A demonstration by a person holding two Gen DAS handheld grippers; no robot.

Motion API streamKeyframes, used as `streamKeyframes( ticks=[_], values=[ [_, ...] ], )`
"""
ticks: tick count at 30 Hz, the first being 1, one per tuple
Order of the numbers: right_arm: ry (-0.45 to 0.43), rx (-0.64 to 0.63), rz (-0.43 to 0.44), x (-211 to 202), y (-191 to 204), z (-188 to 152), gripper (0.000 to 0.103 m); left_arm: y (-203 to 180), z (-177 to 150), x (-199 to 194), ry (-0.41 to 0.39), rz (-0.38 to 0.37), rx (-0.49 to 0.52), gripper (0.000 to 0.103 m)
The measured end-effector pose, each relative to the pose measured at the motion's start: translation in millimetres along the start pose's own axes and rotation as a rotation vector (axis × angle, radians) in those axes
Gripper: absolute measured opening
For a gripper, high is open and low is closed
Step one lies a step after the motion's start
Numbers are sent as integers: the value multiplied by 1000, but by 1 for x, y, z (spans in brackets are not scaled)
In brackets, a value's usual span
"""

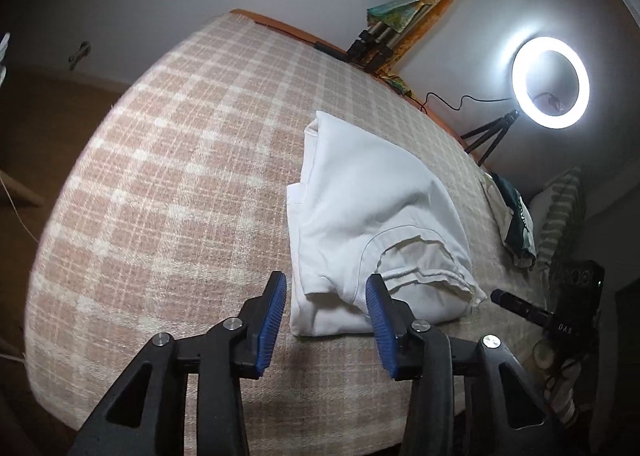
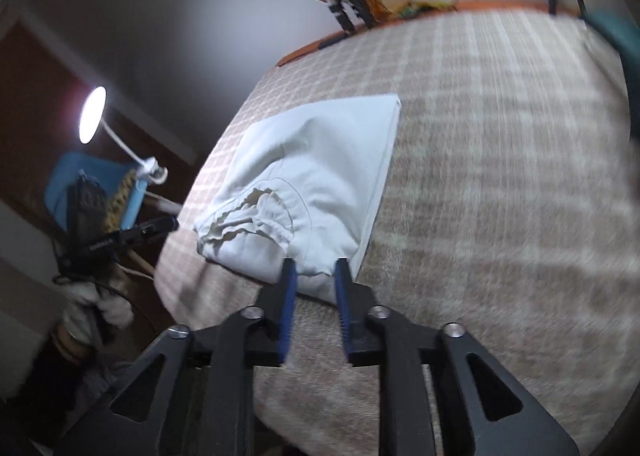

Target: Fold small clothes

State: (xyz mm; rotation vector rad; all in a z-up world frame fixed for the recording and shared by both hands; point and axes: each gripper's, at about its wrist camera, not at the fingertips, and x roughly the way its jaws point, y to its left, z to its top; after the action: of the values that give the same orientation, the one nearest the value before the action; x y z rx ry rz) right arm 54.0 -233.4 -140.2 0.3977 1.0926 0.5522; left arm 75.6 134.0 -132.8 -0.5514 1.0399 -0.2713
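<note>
A white T-shirt (image 1: 360, 208) lies folded on the checked beige bedspread (image 1: 180, 176), its neckline turned toward me. My left gripper (image 1: 326, 288) is open, its blue pads on either side of the shirt's near corner, just above the cloth. In the right wrist view the same shirt (image 2: 320, 160) lies ahead, collar at the left. My right gripper (image 2: 315, 268) is partly open, its tips at the shirt's near edge, with a bit of cloth between the fingers; no grip shows.
A lit ring light (image 1: 550, 82) on a small tripod stands at the bed's far right. A dark camera rig (image 1: 568, 308) and a striped pillow (image 1: 560, 212) sit at the right. A lamp (image 2: 92, 114) and blue chair (image 2: 96, 184) stand left of the bed.
</note>
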Motion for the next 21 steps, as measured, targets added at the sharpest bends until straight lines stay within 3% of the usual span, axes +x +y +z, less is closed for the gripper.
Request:
streamKeyframes(
  ticks=[8,19,21],
  values=[
    [36,196,169,16,-16,-4,28,-5,-4,15,32,-20,-35,39],
    [72,349,238,41,-33,-4,35,0,-3,33,63,-40,-123,43],
    [68,337,226,42,-31,-4,35,-1,-4,35,58,-20,-115,27]
  ],
)
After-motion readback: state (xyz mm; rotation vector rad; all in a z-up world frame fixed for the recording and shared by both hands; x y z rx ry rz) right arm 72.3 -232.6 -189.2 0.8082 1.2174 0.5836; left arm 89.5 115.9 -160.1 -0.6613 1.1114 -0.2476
